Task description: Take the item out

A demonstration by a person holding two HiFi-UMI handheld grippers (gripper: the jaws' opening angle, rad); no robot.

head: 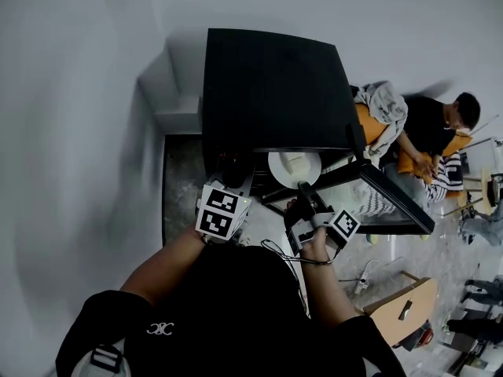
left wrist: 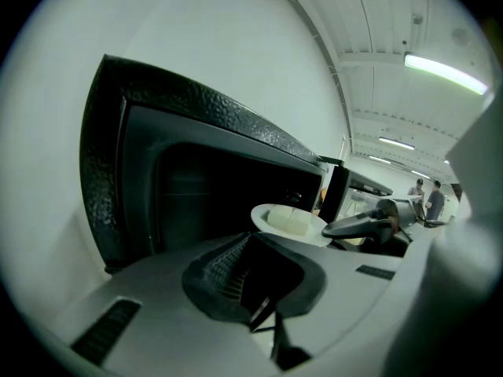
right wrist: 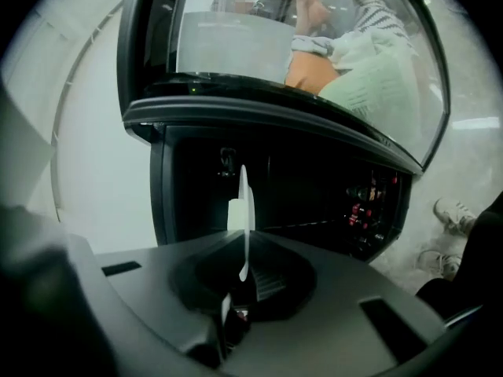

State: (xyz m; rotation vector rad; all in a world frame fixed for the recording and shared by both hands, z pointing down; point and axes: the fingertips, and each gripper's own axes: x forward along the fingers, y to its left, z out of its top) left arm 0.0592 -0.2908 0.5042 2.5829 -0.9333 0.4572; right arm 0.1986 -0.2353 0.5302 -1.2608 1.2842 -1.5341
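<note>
**Withdrawal of the plate from the oven.** We see the black box-shaped oven [head: 275, 85] with its glass door [head: 393, 199] swung open to the right. The round white plate [head: 279, 171], carrying pale cube-shaped pieces of food [left wrist: 289, 220], sits at the mouth of the cavity. The right gripper [head: 305, 196] is clamped on the plate's near rim; in the right gripper view the plate stands edge-on between the jaws. The left gripper [head: 234, 181] hovers by the lower left of the opening, jaws together and empty. We judge the plate to be partly out. To finish the step well, we draw it straight back and keep it level so the cubes do not slide. We also steer clear of the door edge and support the rim with the left gripper if it sags.
</note>
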